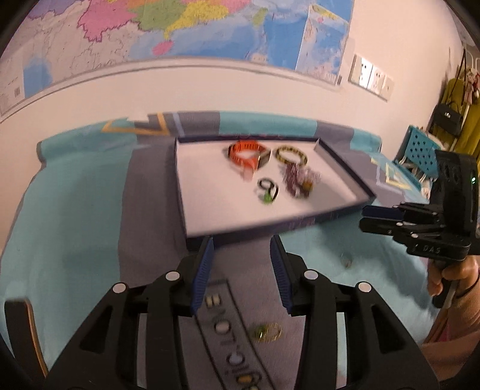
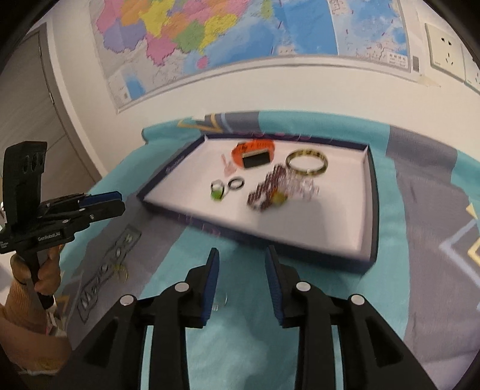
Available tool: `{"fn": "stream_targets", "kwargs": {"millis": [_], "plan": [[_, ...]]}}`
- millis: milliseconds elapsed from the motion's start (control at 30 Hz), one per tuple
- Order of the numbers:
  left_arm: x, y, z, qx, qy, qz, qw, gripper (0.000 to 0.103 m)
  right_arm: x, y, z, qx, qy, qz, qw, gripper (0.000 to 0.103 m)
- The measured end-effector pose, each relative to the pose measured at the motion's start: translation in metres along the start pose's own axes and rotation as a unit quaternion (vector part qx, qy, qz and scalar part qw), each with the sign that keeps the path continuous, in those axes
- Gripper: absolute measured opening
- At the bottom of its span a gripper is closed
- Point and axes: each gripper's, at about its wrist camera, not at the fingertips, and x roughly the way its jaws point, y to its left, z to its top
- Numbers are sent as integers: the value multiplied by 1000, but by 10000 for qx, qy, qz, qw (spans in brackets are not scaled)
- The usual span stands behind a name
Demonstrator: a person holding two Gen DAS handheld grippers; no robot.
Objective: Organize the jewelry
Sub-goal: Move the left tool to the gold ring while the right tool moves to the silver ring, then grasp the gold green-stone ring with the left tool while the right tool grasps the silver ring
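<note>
A shallow white tray (image 1: 210,195) with a dark rim (image 2: 372,210) lies on the teal and grey cloth. Inside are an orange watch (image 1: 246,154) (image 2: 252,153), a yellow-black bangle (image 1: 291,154) (image 2: 306,162), a purple beaded bracelet (image 1: 297,180) (image 2: 270,189) and two small rings (image 1: 268,189) (image 2: 217,190). On the cloth in front of the tray lie a gold ring (image 1: 267,331) (image 2: 120,271) and a small clear ring (image 1: 346,259) (image 2: 220,300). My left gripper (image 1: 243,267) (image 2: 121,202) stands open and empty over the cloth. My right gripper (image 2: 242,255) (image 1: 364,217) is open too, the clear ring just below its left finger.
A printed strip with round marks (image 1: 228,339) runs along the cloth under my left gripper. Behind the cloth is a wall with a map (image 1: 180,27) and sockets (image 2: 444,45). A blue perforated basket (image 1: 420,147), a black handbag and a yellow garment stand at the right.
</note>
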Motion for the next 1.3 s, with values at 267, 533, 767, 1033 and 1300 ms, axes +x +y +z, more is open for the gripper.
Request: {"fn": "stream_targets", "kwargs": {"millis": [267, 533, 767, 1033, 1300], "plan": [[-1, -5, -36, -148, 288, -44, 9995, 40, 8, 13, -27, -37, 312, -5, 9995, 30], [-3, -19, -64, -6, 545, -81, 9985, 43, 10, 20, -31, -25, 304, 90, 9995, 37], [2, -23, -64, 75, 598, 21, 9982, 37, 10, 20, -32, 35, 315, 90, 9995, 39], [6, -36, -61, 285, 578, 150, 9978, 21, 10, 17, -35, 79, 330, 75, 9994, 40], [14, -45, -55, 317, 575, -43, 9978, 17, 11, 20, -34, 40, 350, 49, 9994, 41]]}}
